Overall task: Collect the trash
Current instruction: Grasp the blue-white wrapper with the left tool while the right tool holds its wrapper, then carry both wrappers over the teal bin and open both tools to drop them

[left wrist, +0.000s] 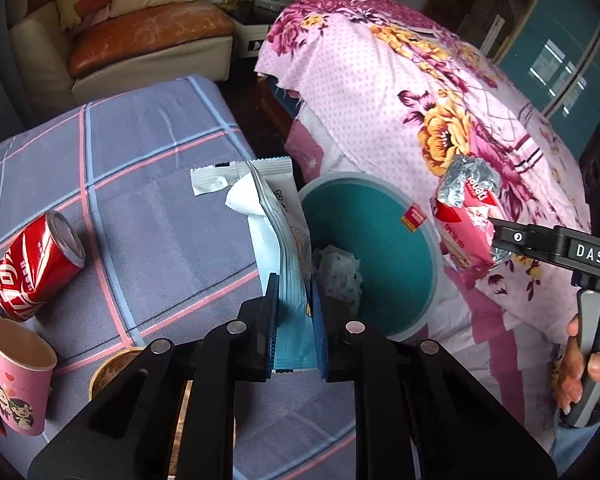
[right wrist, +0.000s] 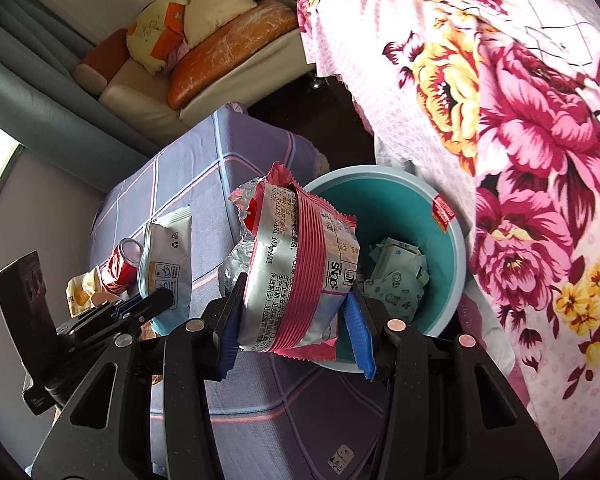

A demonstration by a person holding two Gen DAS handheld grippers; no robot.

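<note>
Left claw [left wrist: 296,320] clamps white packet [left wrist: 278,216]; right claw [right wrist: 292,328] clamps red wrapper [right wrist: 300,264]; bin [right wrist: 456,264] holds wrappers [right wrist: 396,276].

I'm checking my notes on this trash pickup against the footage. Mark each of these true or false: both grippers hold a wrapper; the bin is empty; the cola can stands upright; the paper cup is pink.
1. Both grippers hold a wrapper. True: the left gripper clamps a white and blue wrapper, the right gripper a red and silver wrapper.
2. The bin is empty. False: crumpled wrappers lie inside.
3. The cola can stands upright. False: it lies on its side.
4. The paper cup is pink. True.
</note>
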